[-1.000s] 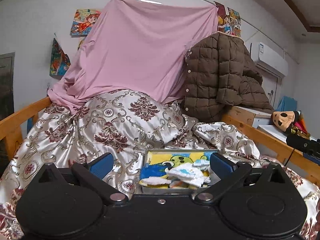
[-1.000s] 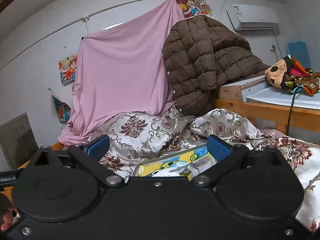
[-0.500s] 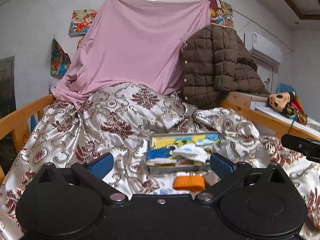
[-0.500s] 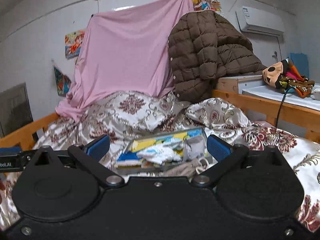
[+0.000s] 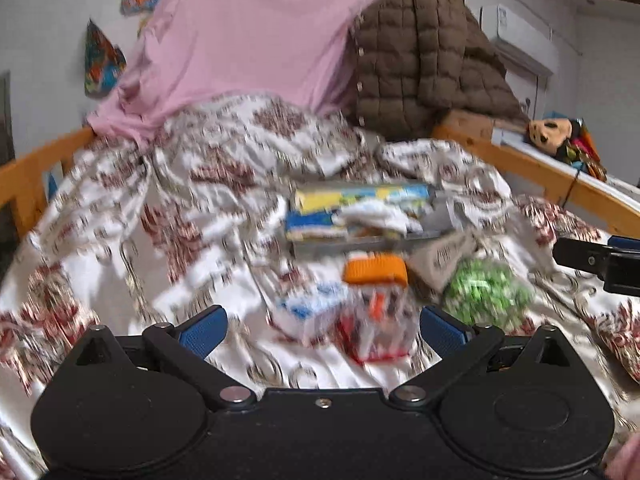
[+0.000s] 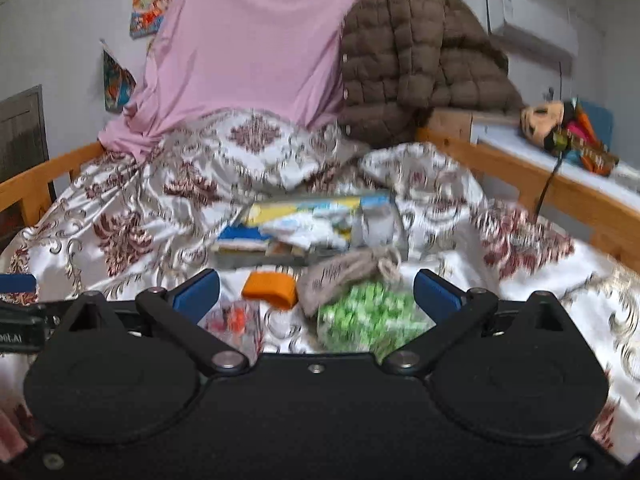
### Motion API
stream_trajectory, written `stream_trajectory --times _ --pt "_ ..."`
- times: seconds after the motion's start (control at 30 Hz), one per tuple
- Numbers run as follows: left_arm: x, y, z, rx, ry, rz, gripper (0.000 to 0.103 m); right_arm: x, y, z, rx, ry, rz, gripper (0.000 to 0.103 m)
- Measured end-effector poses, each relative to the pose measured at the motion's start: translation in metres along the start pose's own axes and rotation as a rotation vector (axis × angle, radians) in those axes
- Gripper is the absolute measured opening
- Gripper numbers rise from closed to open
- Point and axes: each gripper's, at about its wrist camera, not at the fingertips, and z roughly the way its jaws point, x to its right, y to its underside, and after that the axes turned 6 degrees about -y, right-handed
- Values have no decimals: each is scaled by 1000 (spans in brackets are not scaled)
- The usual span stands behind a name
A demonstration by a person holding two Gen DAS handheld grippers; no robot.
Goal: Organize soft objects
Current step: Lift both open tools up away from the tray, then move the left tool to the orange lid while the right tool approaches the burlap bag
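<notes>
A grey tray (image 5: 360,242) with a colourful cartoon lining holds folded small cloths on the patterned bedspread; it also shows in the right wrist view (image 6: 256,258). In front of it lie an orange item (image 5: 376,269), a beige drawstring pouch (image 5: 444,258), a green-and-white soft bundle (image 5: 486,294), a white-and-blue packet (image 5: 308,314) and a clear packet with red contents (image 5: 378,330). My left gripper (image 5: 323,330) is open and empty above the packets. My right gripper (image 6: 316,294) is open and empty above the orange item (image 6: 270,288), pouch (image 6: 340,278) and green bundle (image 6: 370,316). Both views are motion-blurred.
A pink sheet (image 5: 256,36) and a brown quilted jacket (image 5: 424,60) hang at the head of the bed. Wooden rails (image 5: 560,188) run along both sides. A plush toy (image 5: 556,136) lies on a ledge at the right. The right gripper's body (image 5: 600,260) shows at the left view's right edge.
Both views have tilted down toward the bed. The tray has moved up in view, and the packets, pouch and green bundle in front of it have come into sight. Both grippers stay open.
</notes>
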Motion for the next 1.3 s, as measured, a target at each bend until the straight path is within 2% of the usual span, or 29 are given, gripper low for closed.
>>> stream_trajectory --times 0.3,0.53,0.83,1.07,1.3 --pt "1 9 6 -61 -21 22 102 5 8 16 -68 45 3 102" --pt "1 12 14 -131 -52 27 102 4 17 33 -178 71 -22 102" --pt "4 15 18 -168 -78 52 102 -8 25 46 -245 58 -72 102" --pt "-3 14 21 -190 -104 19 102 -12 27 49 -274 41 -92 102" --pt "-4 14 26 -215 -167 23 102 -19 29 54 -293 -14 -133 102"
